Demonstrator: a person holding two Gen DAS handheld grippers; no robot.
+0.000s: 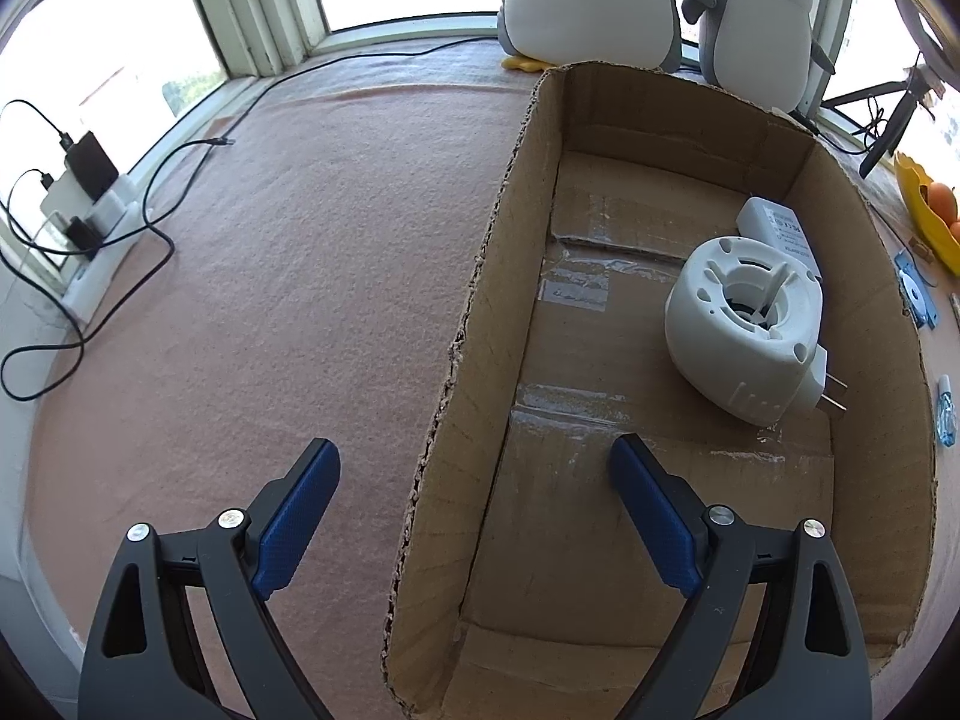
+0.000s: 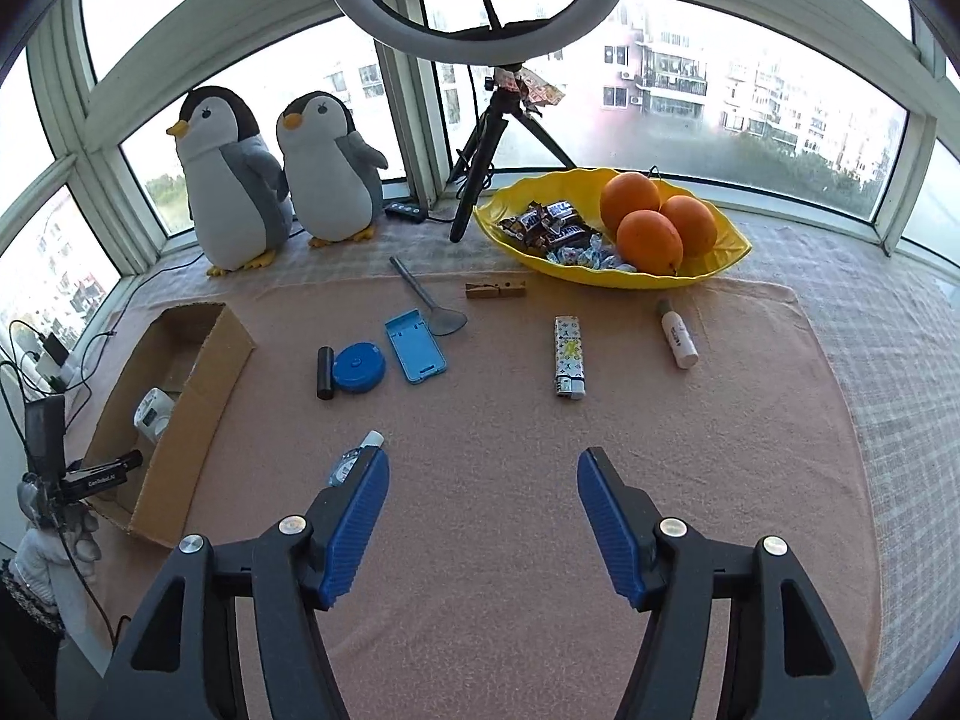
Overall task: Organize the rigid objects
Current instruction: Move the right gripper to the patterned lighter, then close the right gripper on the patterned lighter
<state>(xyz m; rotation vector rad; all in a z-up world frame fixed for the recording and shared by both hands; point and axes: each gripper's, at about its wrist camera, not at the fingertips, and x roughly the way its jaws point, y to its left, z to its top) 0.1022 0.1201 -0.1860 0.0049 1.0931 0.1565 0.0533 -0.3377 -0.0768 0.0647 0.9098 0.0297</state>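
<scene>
A cardboard box (image 1: pixel 870 360) (image 2: pixel 198 378) lies open on the pink mat. Inside it rest a round white plastic device (image 1: pixel 744 324) and a white plug adapter (image 1: pixel 780 228). My left gripper (image 1: pixel 474 456) hangs open over the box's left wall, nothing between its blue pads. My right gripper (image 2: pixel 483 468) stands open above bare mat. Just beyond its left fingertip lies a small clear bottle with a white cap (image 2: pixel 354 456). Farther off lie a black cylinder (image 2: pixel 324 373), a blue round tape measure (image 2: pixel 359 366), a blue phone stand (image 2: pixel 414 345), a metal spoon (image 2: pixel 429 300), a patterned lighter (image 2: pixel 567 356), a white tube (image 2: pixel 678 334) and a wooden clip (image 2: pixel 495 288).
A yellow bowl (image 2: pixel 708 276) with oranges and sweets stands at the back. Two plush penguins (image 2: pixel 282 180), a tripod (image 2: pixel 480 180) and a ring light line the window sill. A power strip with chargers and cables (image 1: pixel 90 204) sits left of the mat. A gloved hand (image 2: pixel 48 546) shows at the left edge.
</scene>
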